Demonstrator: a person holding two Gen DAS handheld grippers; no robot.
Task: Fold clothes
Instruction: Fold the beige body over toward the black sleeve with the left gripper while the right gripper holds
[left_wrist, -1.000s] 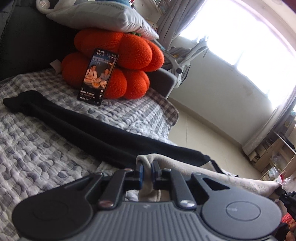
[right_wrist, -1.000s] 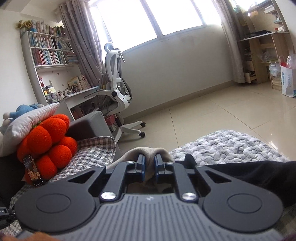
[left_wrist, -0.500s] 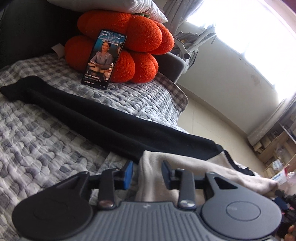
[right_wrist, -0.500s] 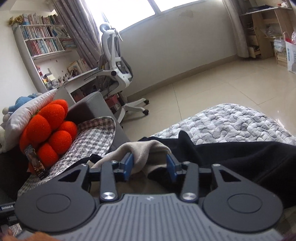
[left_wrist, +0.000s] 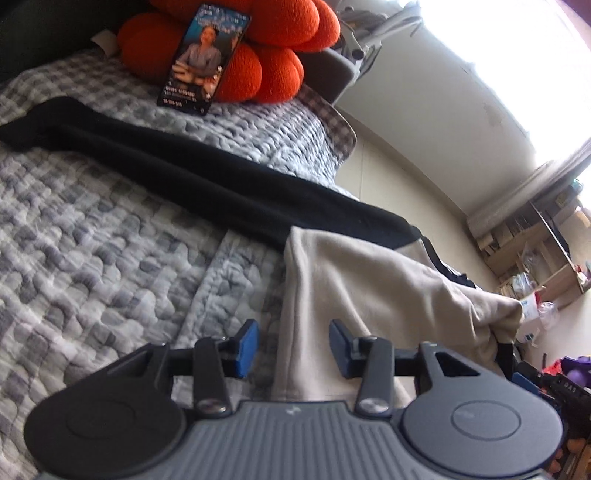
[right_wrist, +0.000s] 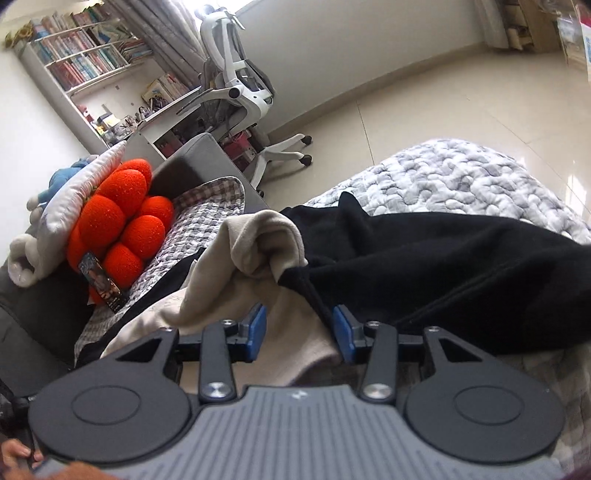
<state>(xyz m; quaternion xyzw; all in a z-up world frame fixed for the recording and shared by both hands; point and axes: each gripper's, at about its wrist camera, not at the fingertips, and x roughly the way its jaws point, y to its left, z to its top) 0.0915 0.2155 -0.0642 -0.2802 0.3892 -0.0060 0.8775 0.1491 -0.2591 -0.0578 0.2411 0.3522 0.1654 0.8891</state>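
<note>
Left gripper (left_wrist: 291, 345) jaws apart, beige garment (left_wrist: 369, 280) lying loose between and ahead of them on quilted bed (left_wrist: 92, 258); right gripper (right_wrist: 298, 330) jaws apart too, same cloth's bunched end just ahead, black garment (right_wrist: 443, 266) to its right. Step: fold laid, cloth released. Next likely: regrip edges, fold again

Quilt (left_wrist: 92, 258) left of beige cloth (left_wrist: 369, 288) lies bare; phone (left_wrist: 203, 59) & orange cushion (left_wrist: 273, 70) block far end.

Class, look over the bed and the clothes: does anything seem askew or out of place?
The beige lining of the black garment is bunched in a rumpled lump rather than lying flat. A phone stands propped against the orange cushion, unrelated to folding.
</note>
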